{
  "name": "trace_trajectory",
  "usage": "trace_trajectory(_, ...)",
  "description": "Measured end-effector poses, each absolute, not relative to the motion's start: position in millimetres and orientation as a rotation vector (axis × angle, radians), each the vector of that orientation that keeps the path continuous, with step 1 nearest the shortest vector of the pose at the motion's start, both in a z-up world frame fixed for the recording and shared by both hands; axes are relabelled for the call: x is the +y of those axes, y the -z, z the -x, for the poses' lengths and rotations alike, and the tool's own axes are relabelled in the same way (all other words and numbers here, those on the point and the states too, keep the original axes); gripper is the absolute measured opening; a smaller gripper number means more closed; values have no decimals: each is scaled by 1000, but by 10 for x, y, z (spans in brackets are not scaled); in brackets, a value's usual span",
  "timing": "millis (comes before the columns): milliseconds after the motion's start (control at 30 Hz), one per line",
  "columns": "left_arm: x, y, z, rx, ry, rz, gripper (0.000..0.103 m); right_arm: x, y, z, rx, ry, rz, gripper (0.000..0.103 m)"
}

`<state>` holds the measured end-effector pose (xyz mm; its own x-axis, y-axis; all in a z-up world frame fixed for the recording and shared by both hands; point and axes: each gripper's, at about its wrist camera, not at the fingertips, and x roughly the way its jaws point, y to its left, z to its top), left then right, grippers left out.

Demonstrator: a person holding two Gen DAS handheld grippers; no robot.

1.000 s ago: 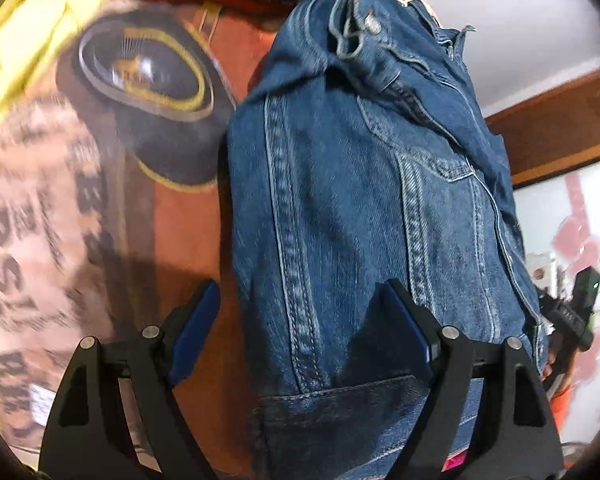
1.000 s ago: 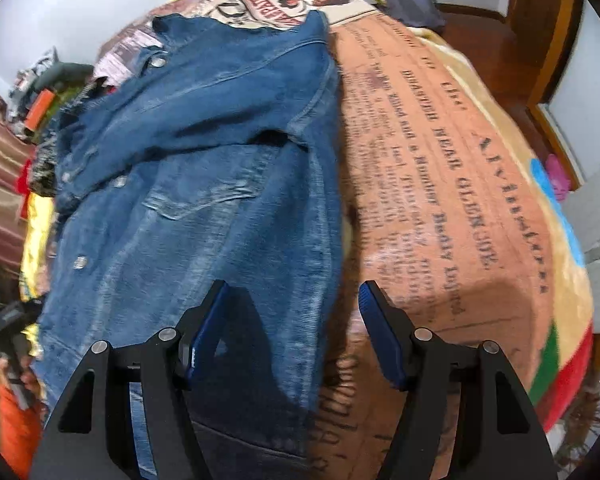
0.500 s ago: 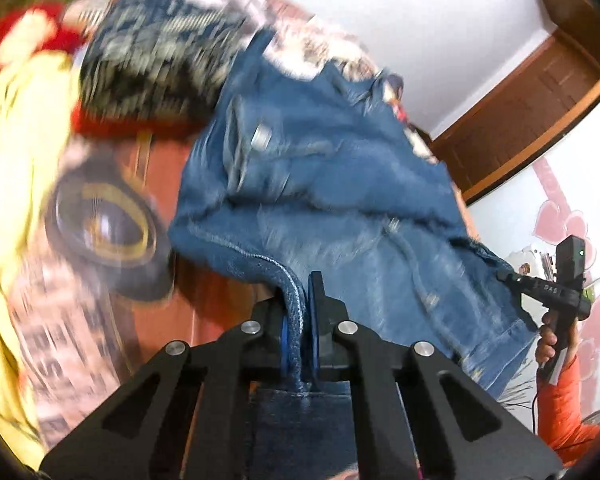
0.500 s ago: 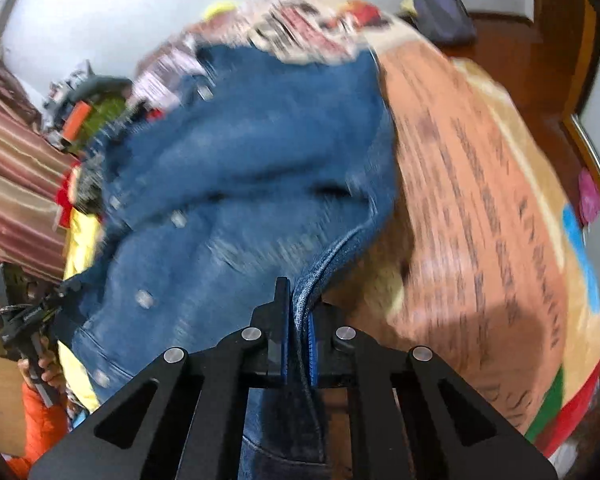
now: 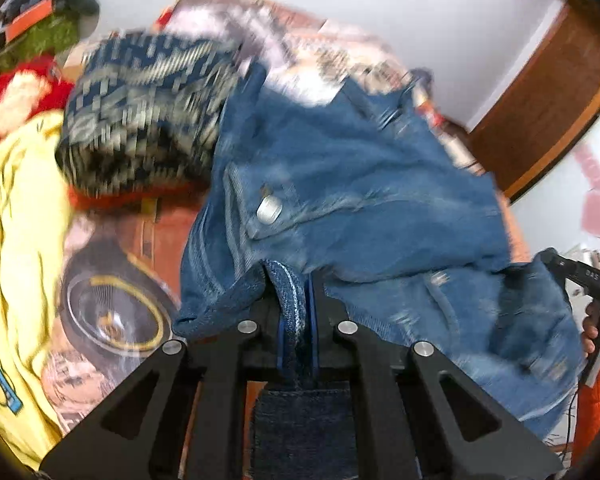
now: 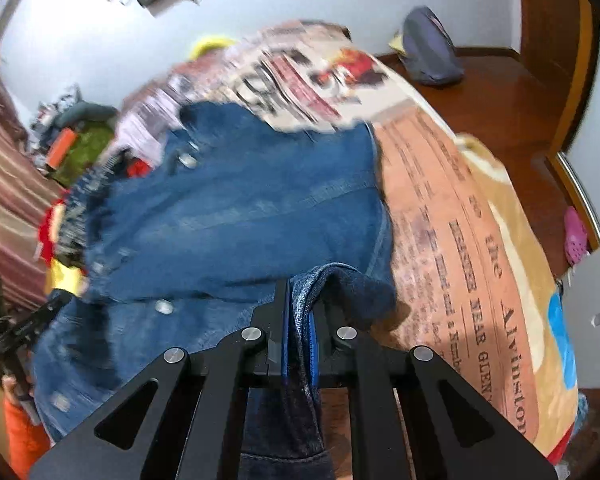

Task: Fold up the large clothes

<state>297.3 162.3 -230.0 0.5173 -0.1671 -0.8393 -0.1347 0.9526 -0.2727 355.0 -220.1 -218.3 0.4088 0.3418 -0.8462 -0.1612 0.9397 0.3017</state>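
My left gripper (image 5: 296,312) and right gripper (image 6: 300,320) each clamped the denim jacket's (image 5: 340,184) hem (bunched) above the printed blanket (image 6: 460,220).

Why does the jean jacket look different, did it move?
Yes. The denim jacket has lifted off the printed blanket, its hem bunched toward the far end.

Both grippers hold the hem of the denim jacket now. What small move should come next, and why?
Probably carry the hem forward toward the collar. The left gripper and right gripper are each shut on the denim jacket, whose lower edge is raised off the printed blanket.
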Motion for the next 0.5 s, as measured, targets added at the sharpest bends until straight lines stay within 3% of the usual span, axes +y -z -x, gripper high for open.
trace_trajectory(133,1756,2711,-2955,1144,-7,376,19,-2273,2442,-3554,1178,-289,-178,8)
trace_trajectory(267,1862,2806,-2845,1162,-19,418,37,-2358,2520,-3513,1234,-296,-210,14)
trace_trajectory(333,1914,2758,-2770,1148,-10,444,48,-2399,2484,-3471,1237,-287,-213,24)
trace_trajectory(400,1966,2724,-2676,1139,-9,486,67,-2468,2437,-3391,1234,-276,-231,39)
trace_trajectory(433,1976,2714,-2632,1141,-2,502,68,-2486,2424,-3351,1233,-275,-242,45)
trace_trajectory(500,1972,2701,-2548,1148,26,526,69,-2526,2412,-3241,1235,-287,-266,46)
